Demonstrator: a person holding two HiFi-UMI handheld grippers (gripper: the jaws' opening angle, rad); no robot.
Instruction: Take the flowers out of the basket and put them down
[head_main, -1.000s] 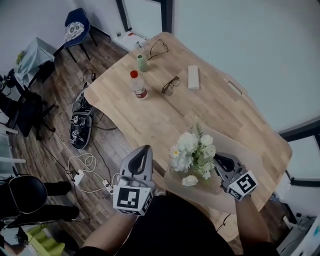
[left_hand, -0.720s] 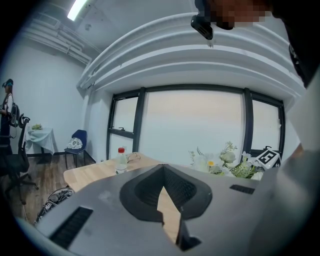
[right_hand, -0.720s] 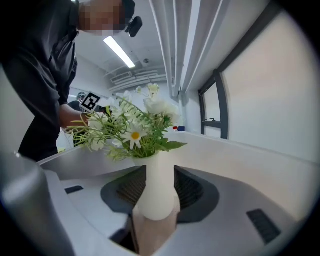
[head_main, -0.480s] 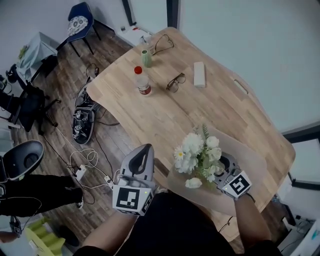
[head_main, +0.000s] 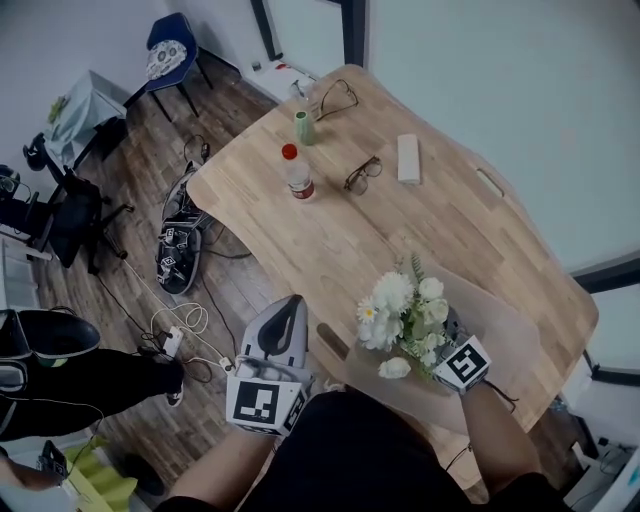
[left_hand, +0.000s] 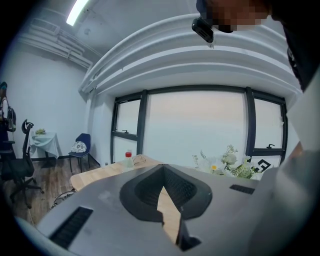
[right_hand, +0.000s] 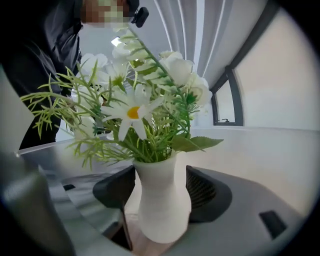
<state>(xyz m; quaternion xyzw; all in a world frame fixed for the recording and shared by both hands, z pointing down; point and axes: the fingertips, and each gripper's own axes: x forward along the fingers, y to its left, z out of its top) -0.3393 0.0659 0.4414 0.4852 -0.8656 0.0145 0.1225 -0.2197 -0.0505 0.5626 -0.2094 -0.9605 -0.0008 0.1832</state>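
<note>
Though the red-capped bottle (head_main: 299, 175) bore a label, its print was too small to read. White flowers (head_main: 400, 310) in their vase (right_hand: 162, 200) stood near the table's (head_main: 330, 230) edge between the right gripper's (head_main: 452, 340) just-opened jaws. The left gripper (head_main: 291, 303), off to the side, was closed and empty.
</note>
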